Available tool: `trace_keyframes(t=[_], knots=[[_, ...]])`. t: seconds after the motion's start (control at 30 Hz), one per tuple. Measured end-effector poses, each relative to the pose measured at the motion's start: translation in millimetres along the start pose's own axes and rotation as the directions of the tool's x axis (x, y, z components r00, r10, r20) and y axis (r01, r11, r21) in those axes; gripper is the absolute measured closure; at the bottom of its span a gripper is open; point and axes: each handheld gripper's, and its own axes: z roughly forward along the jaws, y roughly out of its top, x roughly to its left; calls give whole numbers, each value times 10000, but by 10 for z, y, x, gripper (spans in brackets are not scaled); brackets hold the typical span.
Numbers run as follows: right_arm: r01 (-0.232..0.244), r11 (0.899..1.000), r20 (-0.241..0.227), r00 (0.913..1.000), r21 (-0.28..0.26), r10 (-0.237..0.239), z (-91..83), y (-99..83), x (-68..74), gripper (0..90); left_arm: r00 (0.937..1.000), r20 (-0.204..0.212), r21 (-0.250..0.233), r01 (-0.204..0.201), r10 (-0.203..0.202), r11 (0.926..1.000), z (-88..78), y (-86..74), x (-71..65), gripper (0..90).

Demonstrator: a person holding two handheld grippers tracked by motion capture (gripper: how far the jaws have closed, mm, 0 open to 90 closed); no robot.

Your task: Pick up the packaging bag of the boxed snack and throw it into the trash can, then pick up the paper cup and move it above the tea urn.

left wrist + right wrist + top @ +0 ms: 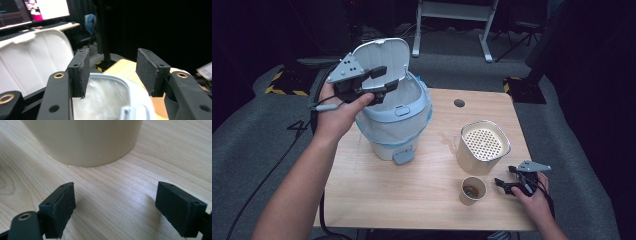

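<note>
White pedal bin (pixel 394 125) stands upright, lid (pixel 379 57) raised

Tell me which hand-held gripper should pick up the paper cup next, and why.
Right, probably. The right hand-held gripper rests open on the table beside the paper cup. The left hand-held gripper is open up at the bin, by its raised lid.

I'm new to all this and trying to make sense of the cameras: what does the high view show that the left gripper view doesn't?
High view alone: the whole wooden table, the paper cup with brown residue inside, the cream container with a perforated top, the right hand-held gripper, open near them, and the person's forearms.

Left gripper view alone: monitors and a chair in the dark room behind.

Both: the white bin, its lid raised, and the left hand-held gripper, open with nothing between its pads.
</note>
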Motion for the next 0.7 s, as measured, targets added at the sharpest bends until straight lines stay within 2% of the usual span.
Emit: trace_keyframes(t=[0.2,0.4,0.53,0.7], knots=[[-5,10000,-7,10000,10,5,-1,0,0,160,9973,724,255,-159,141,9995,-150,-155,-195,451],[59,10000,-108,9999,30,-58,-9,-4,1,162,9886,1505,546,-83,0,9985,-293,-447,-384,434],[232,9997,-280,9993,-40,-233,-37,-25,10,201,9860,1662,892,-29,-120,9960,-357,-660,-475,434],[346,9994,-585,9977,-59,-349,-102,-49,72,204,9851,1714,1322,-70,-159,9912,-380,-936,-560,430]])
